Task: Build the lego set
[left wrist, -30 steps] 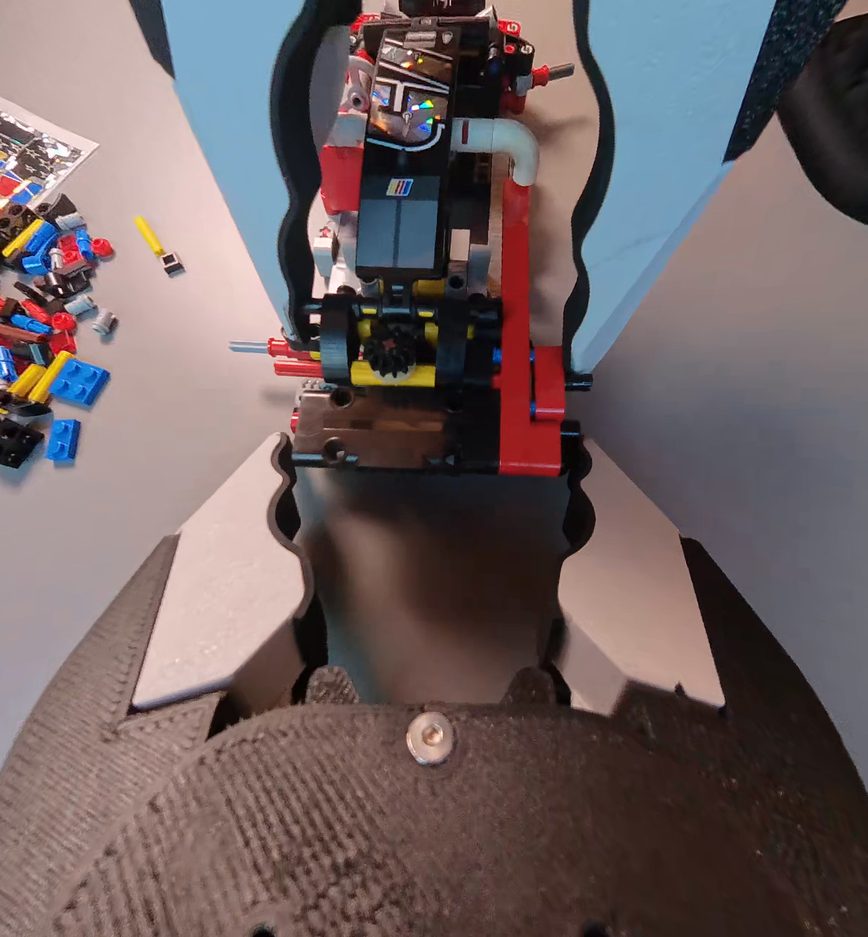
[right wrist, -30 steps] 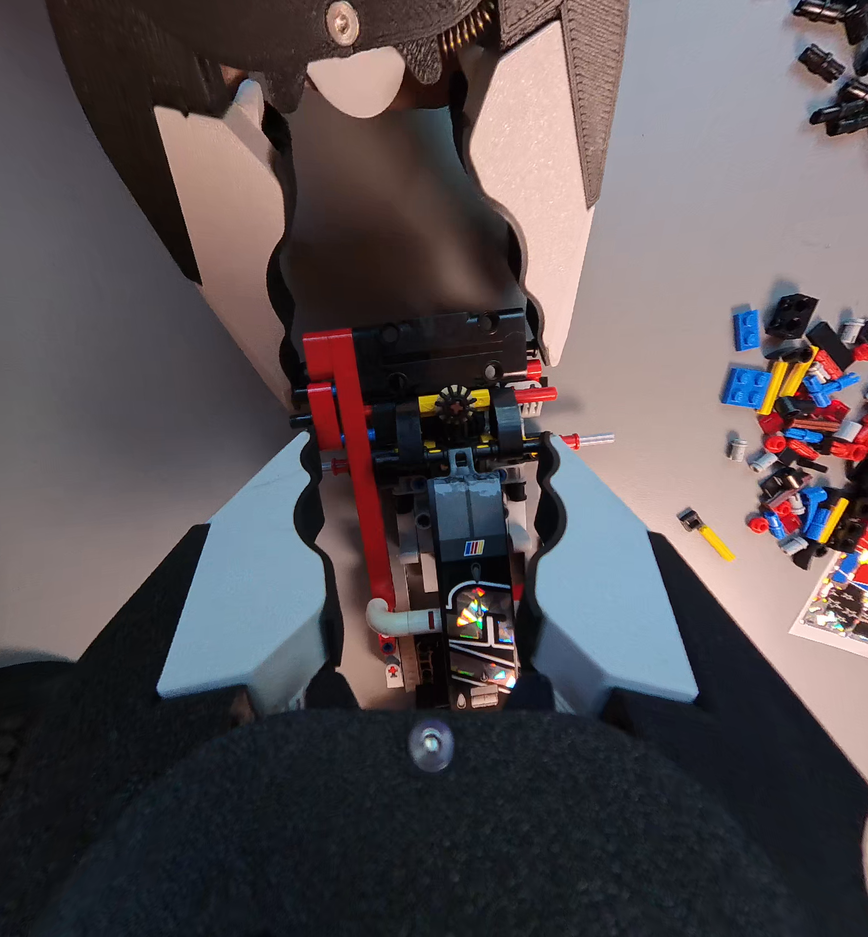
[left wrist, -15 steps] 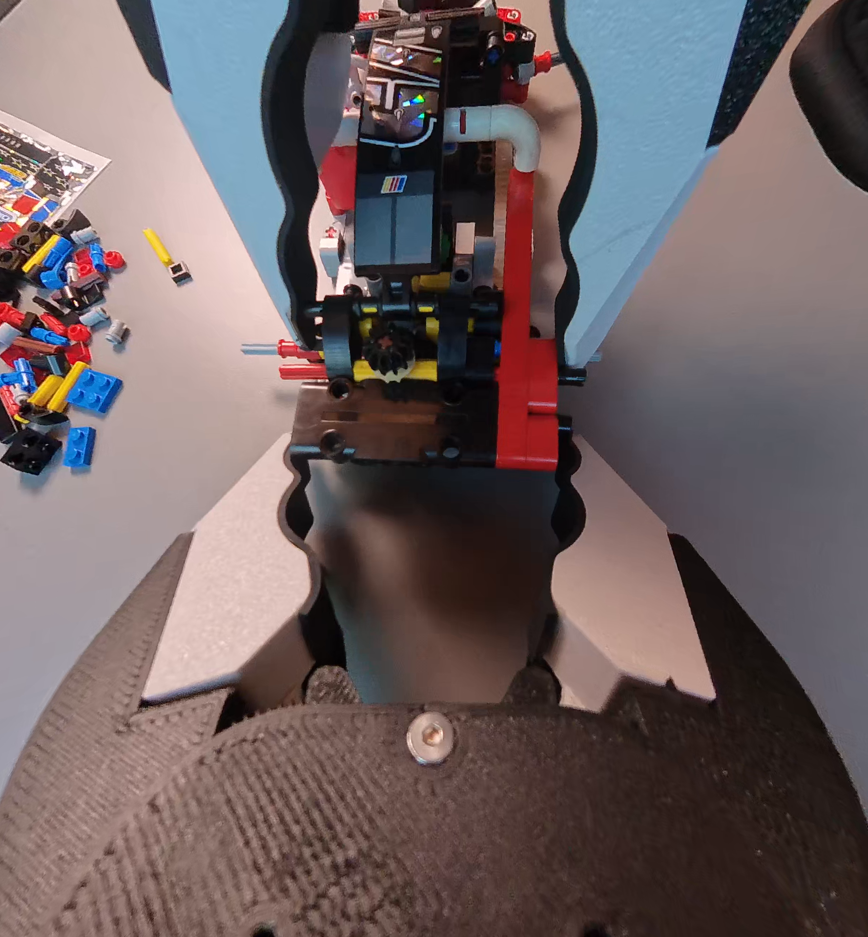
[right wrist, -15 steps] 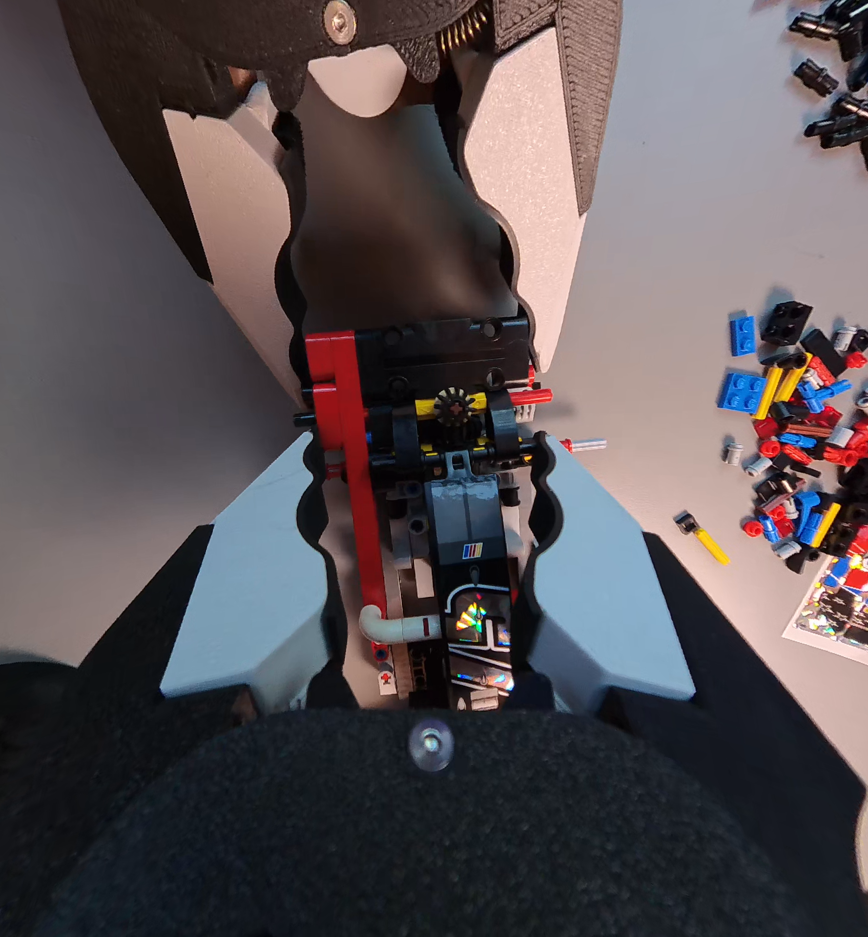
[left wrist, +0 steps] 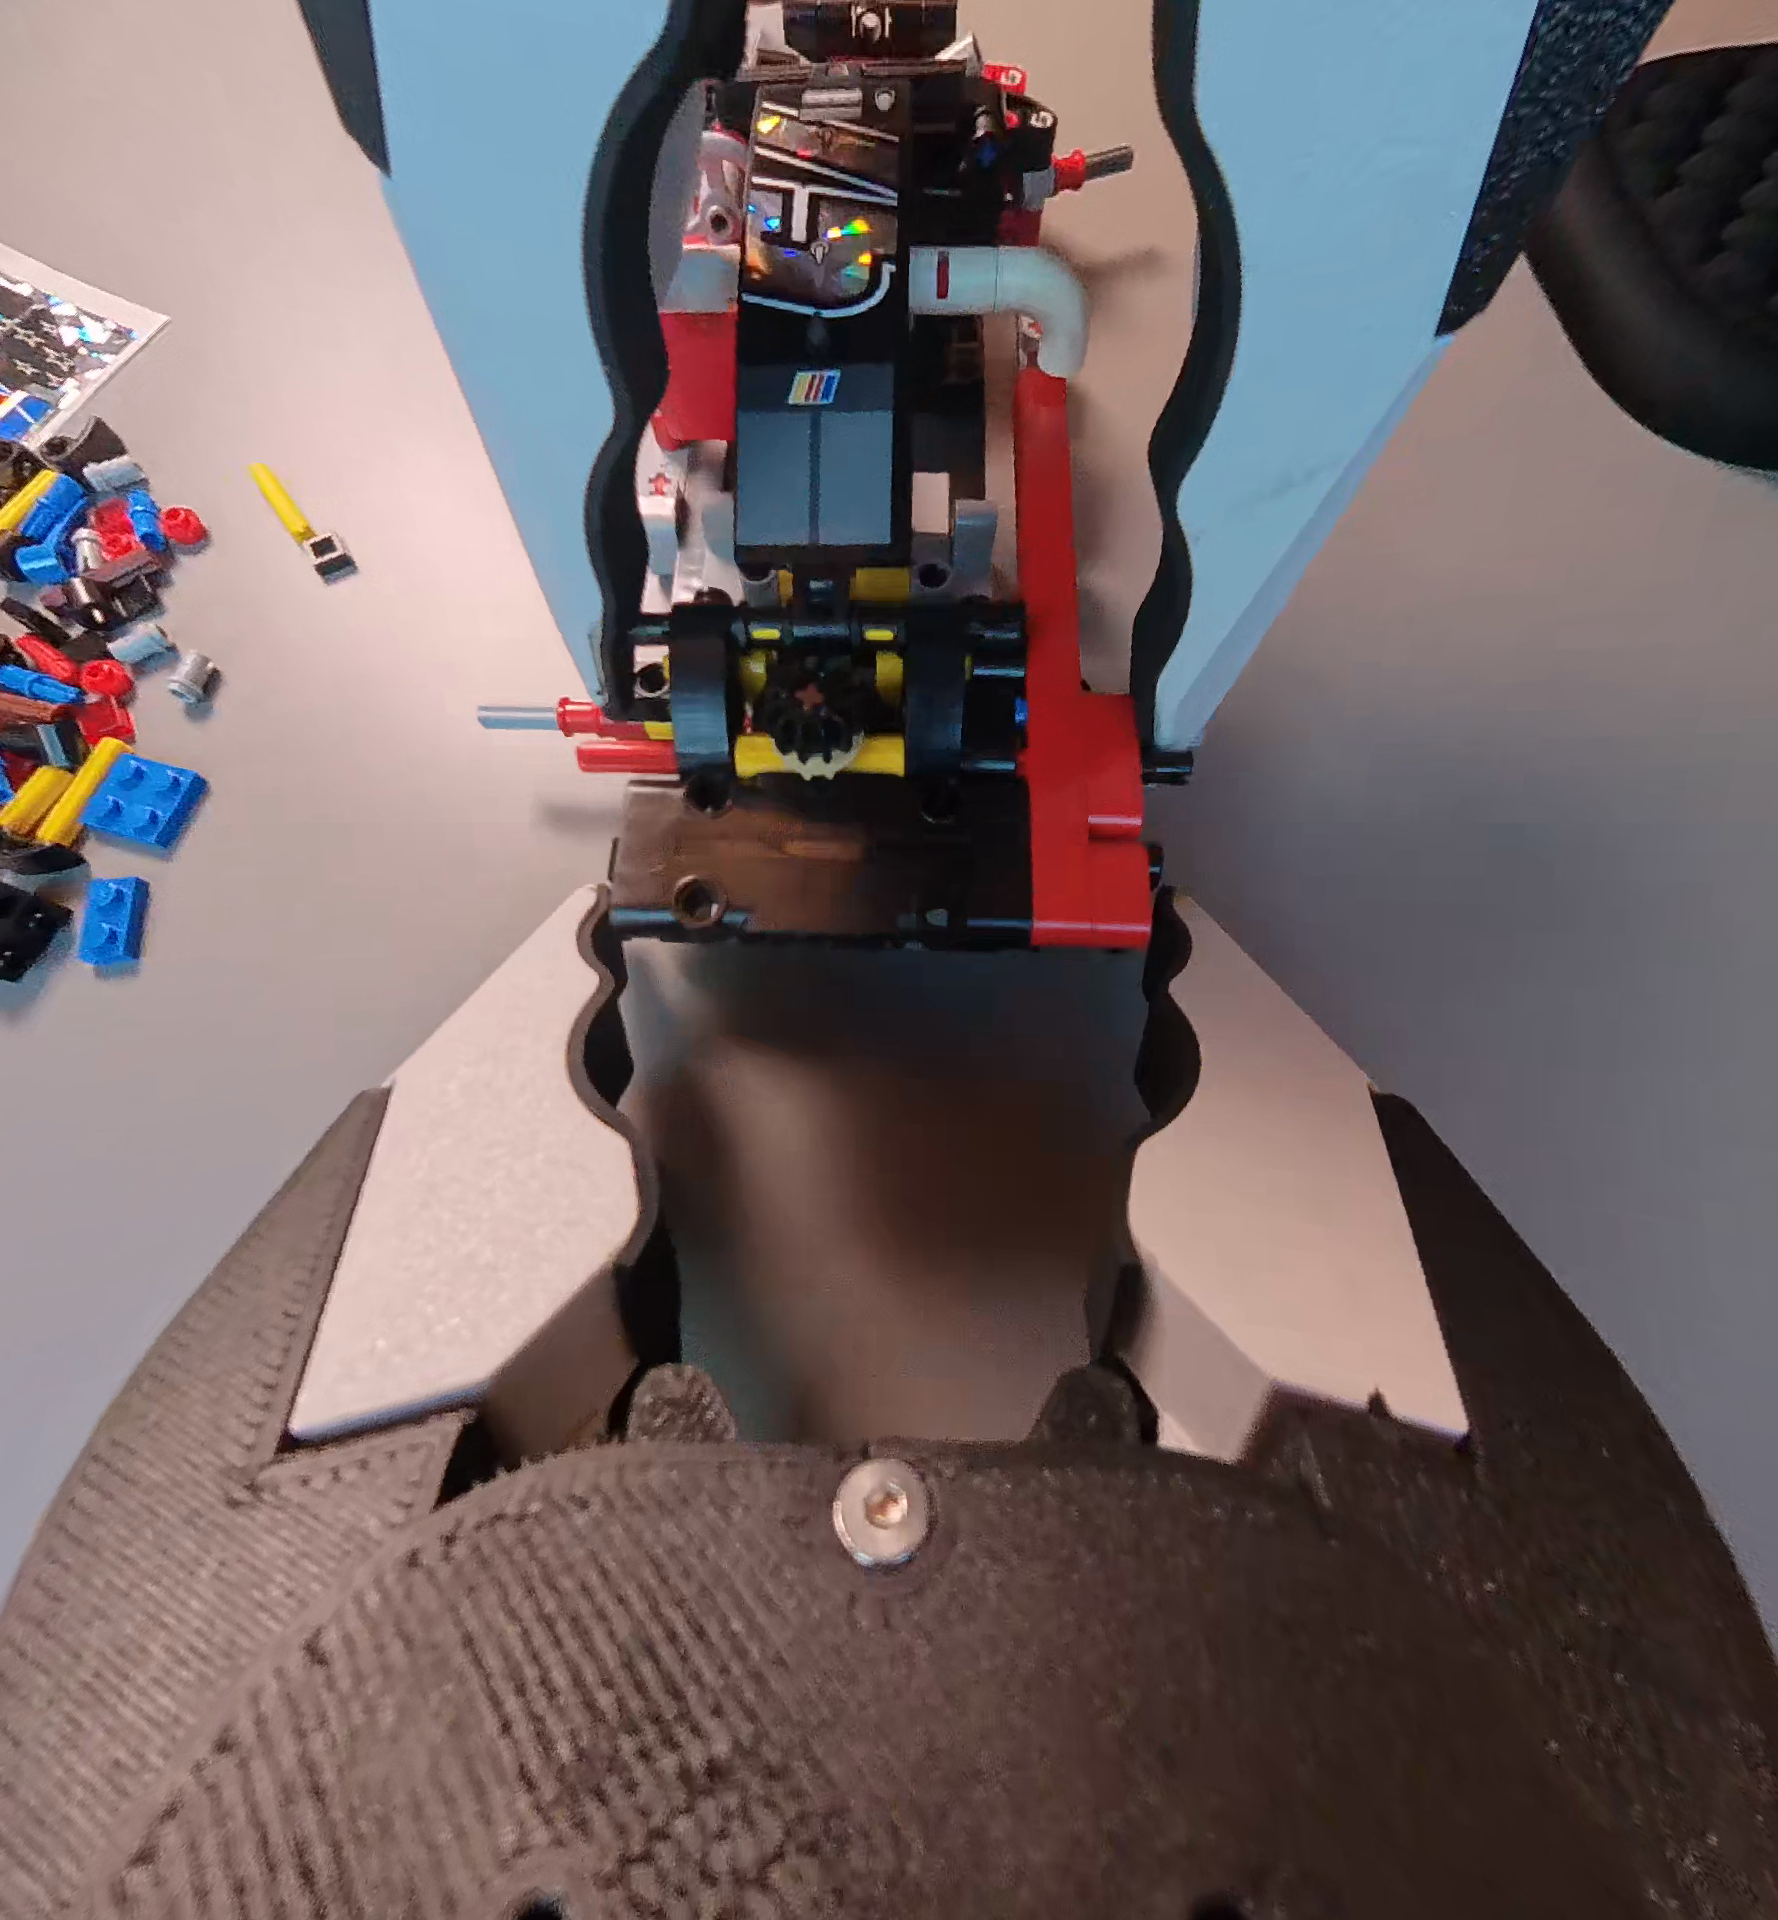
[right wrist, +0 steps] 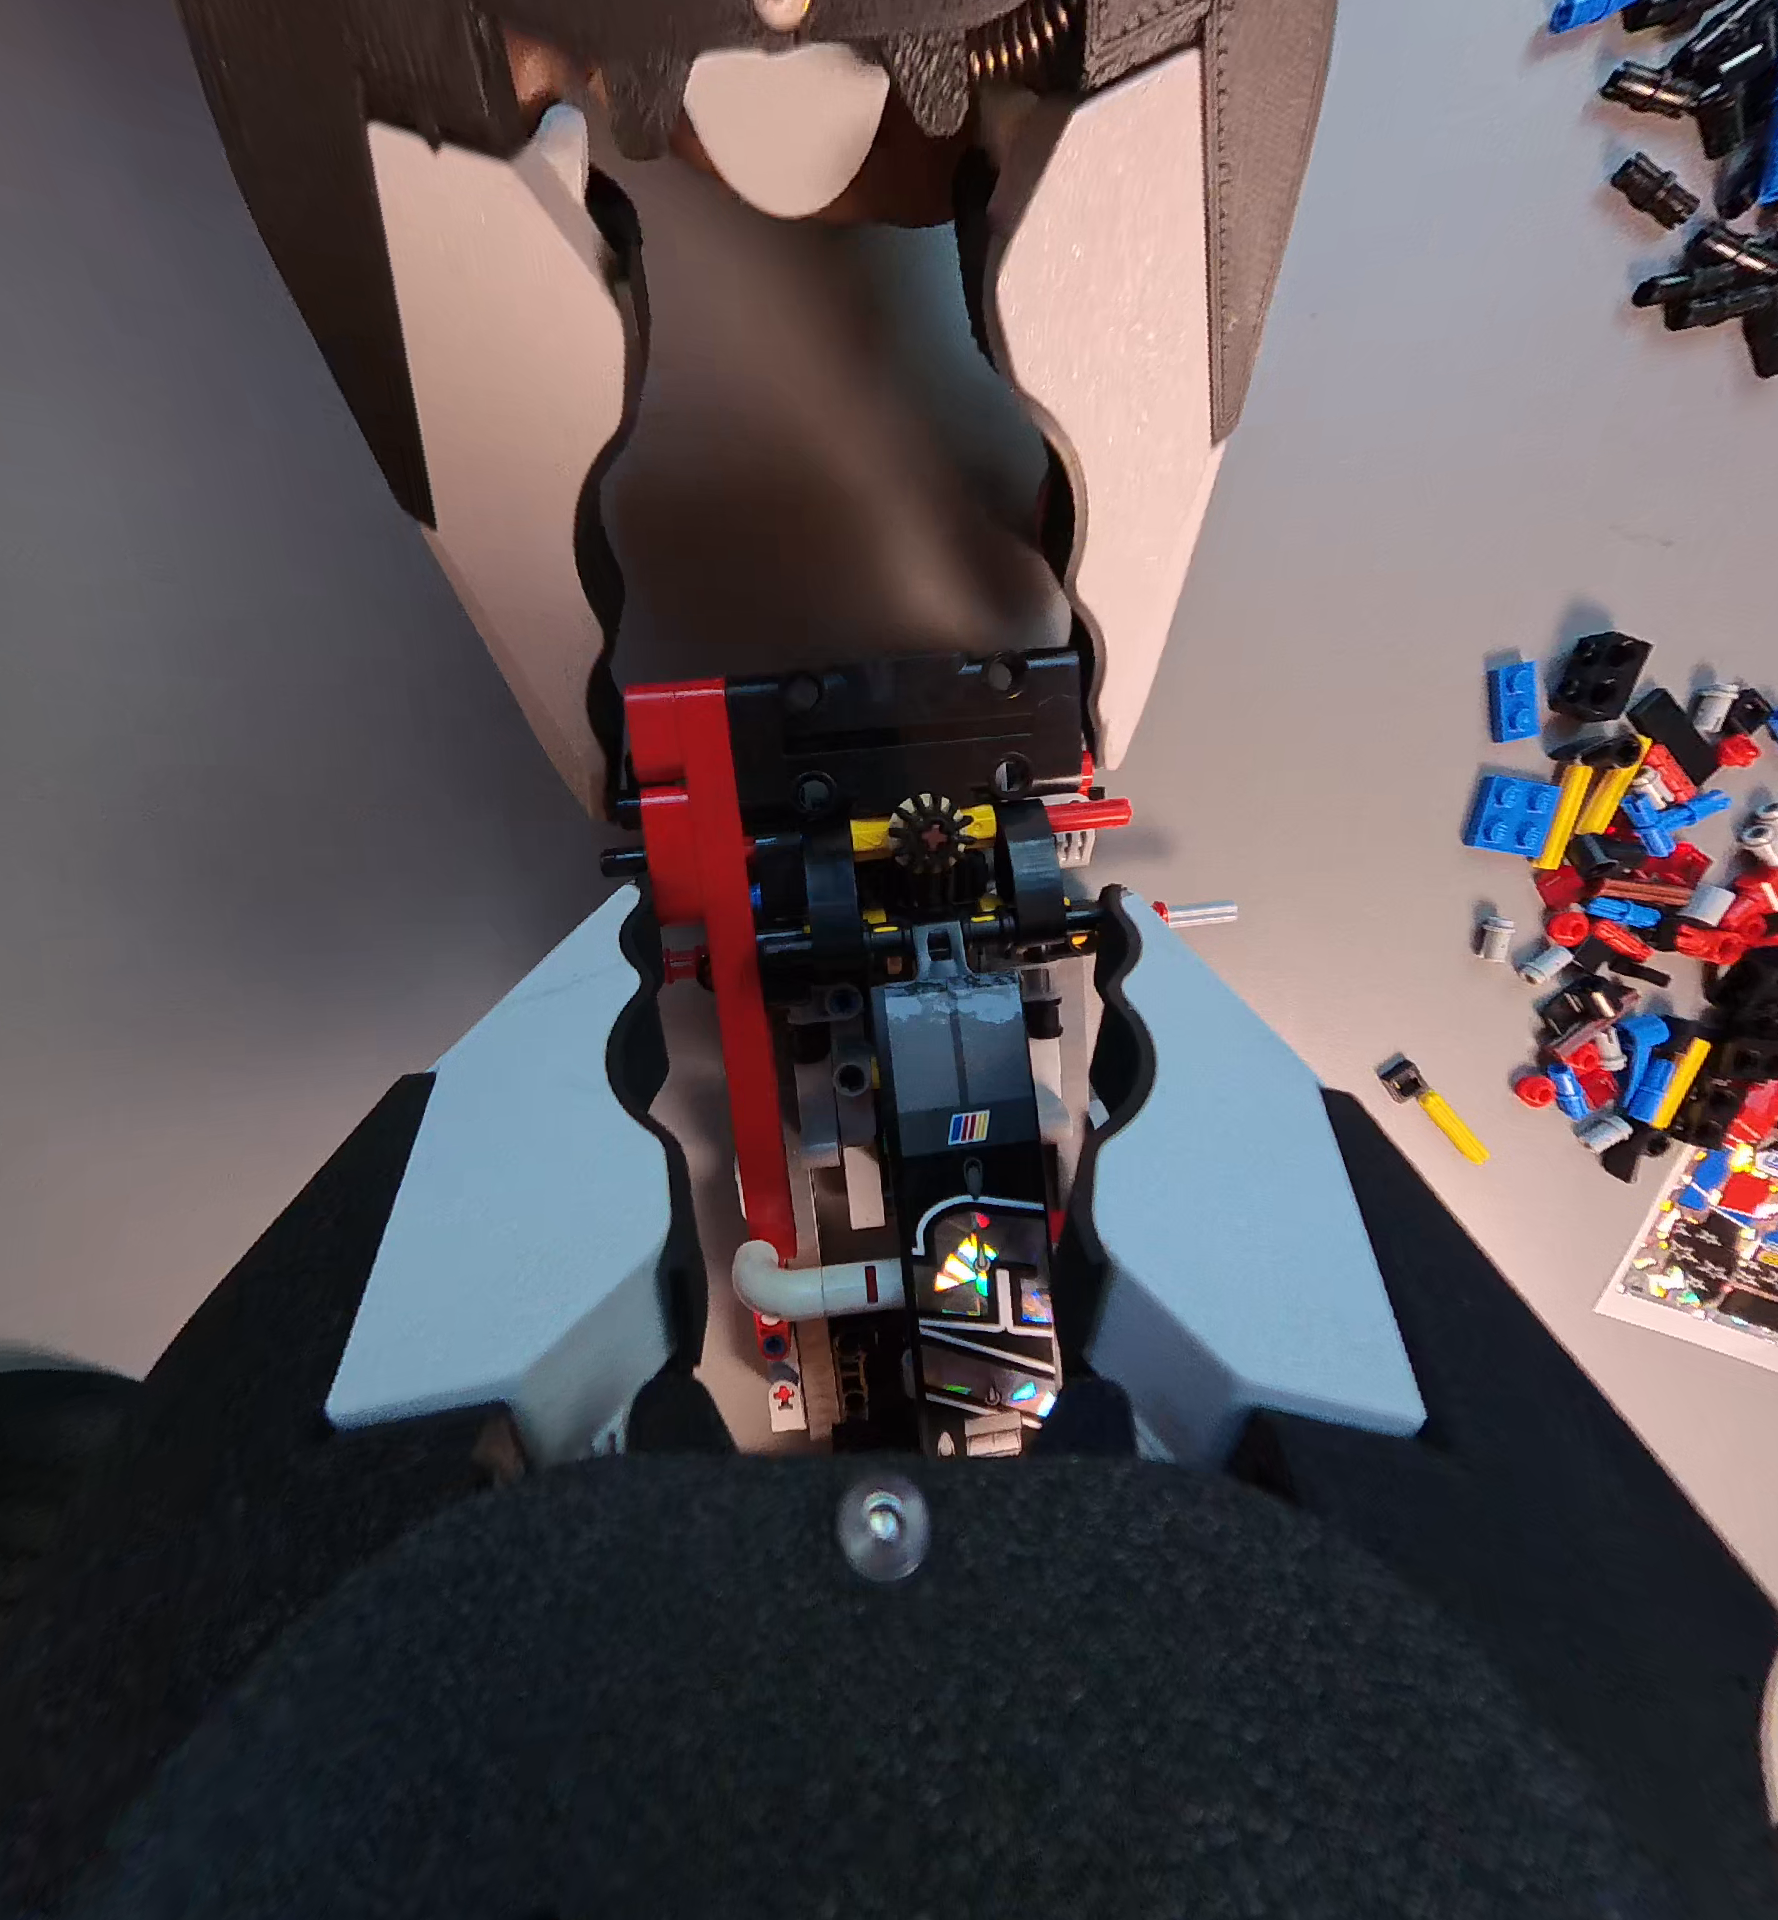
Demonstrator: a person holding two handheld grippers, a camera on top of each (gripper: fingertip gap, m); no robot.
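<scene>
**K:** Model (left wrist: 864, 623) sits between both grippers, held off the worktop (left wrist: 1487, 935) as far as I can judge. Left gripper (left wrist: 880, 914) pinches the black end block, fingertips on its two side faces. Right gripper (right wrist: 880, 1039) clamps the long body from the opposite end, pads along its flanks near the sticker panel.

**R:** Why the two-ended hold?

**K:** My read: each takes one end so the chassis can't twist while it's turned or checked. Neither gripper carries a loose part, so this looks like repositioning or inspection, not an insertion.

**R:** Gear side exposed?

**K:** Yes. Black gear (right wrist: 932, 831) on the yellow axle faces up in both views, clear of the fingers. Red beam (right wrist: 729, 987) runs along one side, white pipe (right wrist: 812, 1288) at its far end.

**R:** Spares?

**K:** Loose pile (left wrist: 43, 675) off to the side, well apart from the model. Sticker sheet (right wrist: 1758, 1268) just beyond it. Yellow pin (left wrist: 287, 514) lies alone between pile and grippers.

**R:** Change over the last second?

**K:** Small. Grip points unchanged on both ends. Whole assembly drifted a little in the left view, pile and sheet shifted with it, so both grippers moved together. Model's pose between them stayed the same.
</scene>
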